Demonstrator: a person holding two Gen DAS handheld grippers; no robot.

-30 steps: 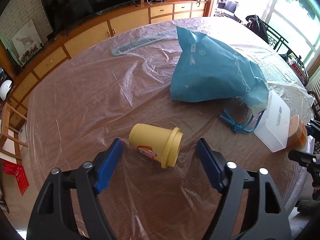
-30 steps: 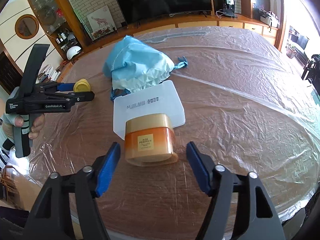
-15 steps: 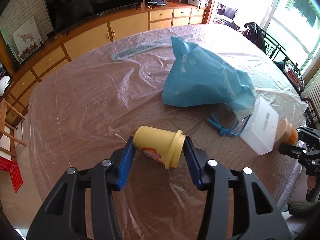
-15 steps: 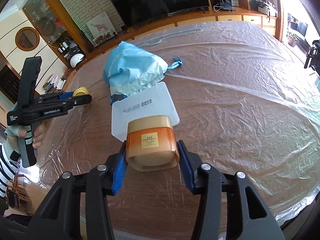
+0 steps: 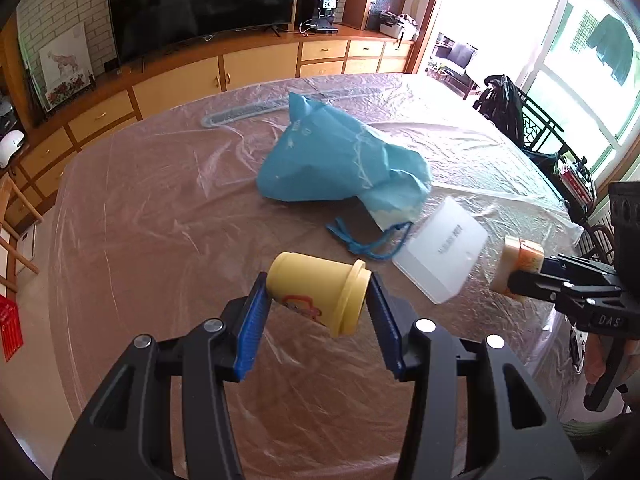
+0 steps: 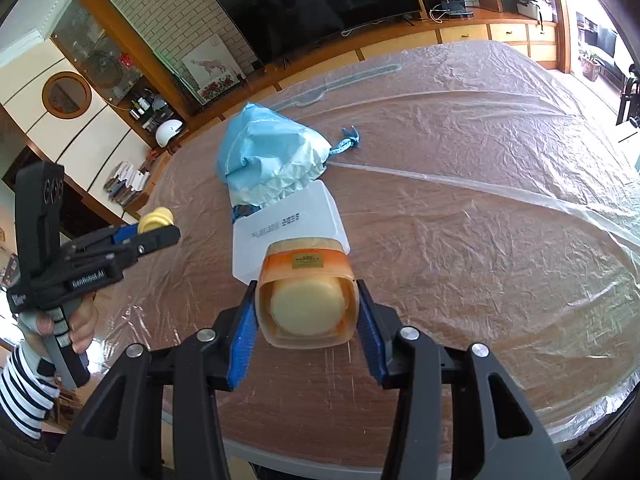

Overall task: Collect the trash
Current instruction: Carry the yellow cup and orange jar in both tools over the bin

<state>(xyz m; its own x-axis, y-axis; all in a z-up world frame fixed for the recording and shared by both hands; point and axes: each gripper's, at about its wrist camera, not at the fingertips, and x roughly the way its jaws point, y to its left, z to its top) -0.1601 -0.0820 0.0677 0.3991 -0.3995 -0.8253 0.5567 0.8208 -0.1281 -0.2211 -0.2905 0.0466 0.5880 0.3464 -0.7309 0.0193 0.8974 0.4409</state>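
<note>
My left gripper (image 5: 318, 300) is shut on a yellow tub (image 5: 316, 294) lying sideways, held above the table; it also shows in the right wrist view (image 6: 156, 219). My right gripper (image 6: 306, 312) is shut on an orange jar (image 6: 306, 300), lifted and tilted so its bottom faces the camera; the jar shows in the left wrist view (image 5: 520, 262). A blue drawstring trash bag (image 5: 340, 164) lies at the table's middle, its mouth toward a clear plastic lid (image 5: 440, 248). The bag (image 6: 268, 156) and lid (image 6: 288, 224) lie just beyond the jar.
The round wooden table (image 5: 160, 240) is covered with wrinkled clear plastic sheeting. A TV cabinet (image 5: 180, 76) runs along the far wall. A dark chair (image 5: 516, 120) stands at the table's right side. The person's hand (image 6: 60, 320) holds the left gripper.
Both grippers have lifted their objects off the table. The orange jar has tilted bottom-up toward the camera. The yellow tub has risen and the left view has pulled back.
</note>
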